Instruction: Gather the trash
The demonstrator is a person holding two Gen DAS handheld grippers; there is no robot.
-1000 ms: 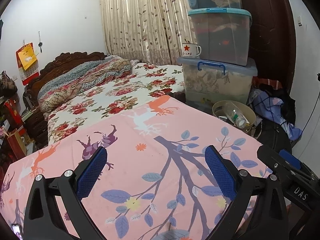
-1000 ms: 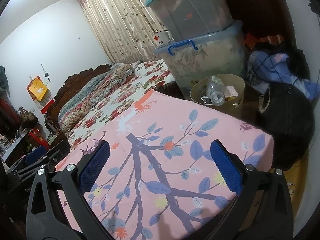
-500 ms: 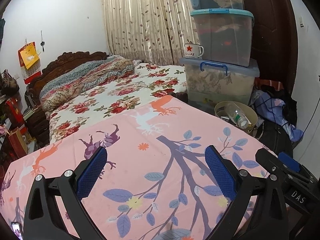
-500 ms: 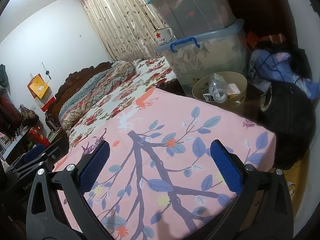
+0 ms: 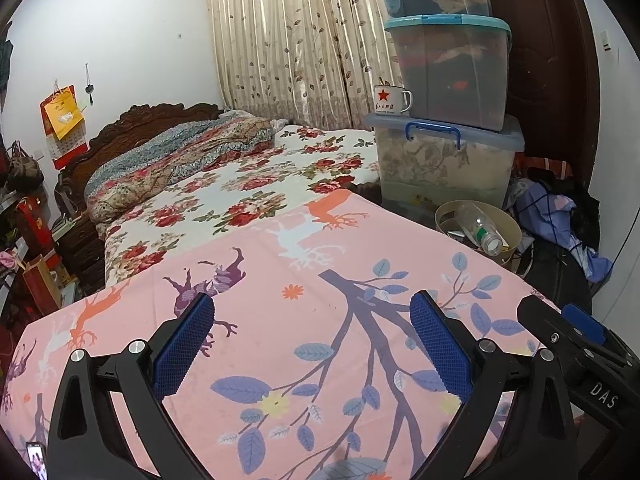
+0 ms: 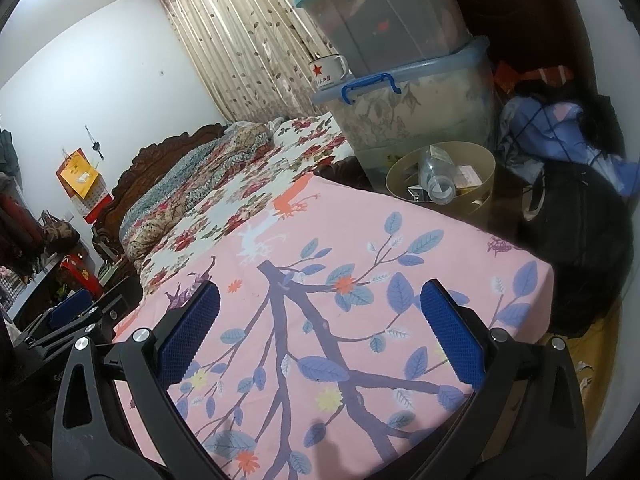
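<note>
Since a second ago both cameras have drifted only slightly; the beige round plastic bin (image 6: 440,184) sits a little higher in the right view, and nothing on the bed has shifted. The left gripper (image 5: 312,344) and right gripper (image 6: 320,332) both hang spread wide and empty over the pink leaf-printed sheet (image 5: 304,280). The bin stands on the floor past the sheet's far right corner, ahead and to the right of both tongs, nearer the right one. A clear plastic bottle (image 6: 436,178) lies tilted in it, neck toward the cameras. Stacked translucent storage boxes (image 5: 444,160) rise just behind; a dark bag (image 6: 576,240) sits beside.
</note>
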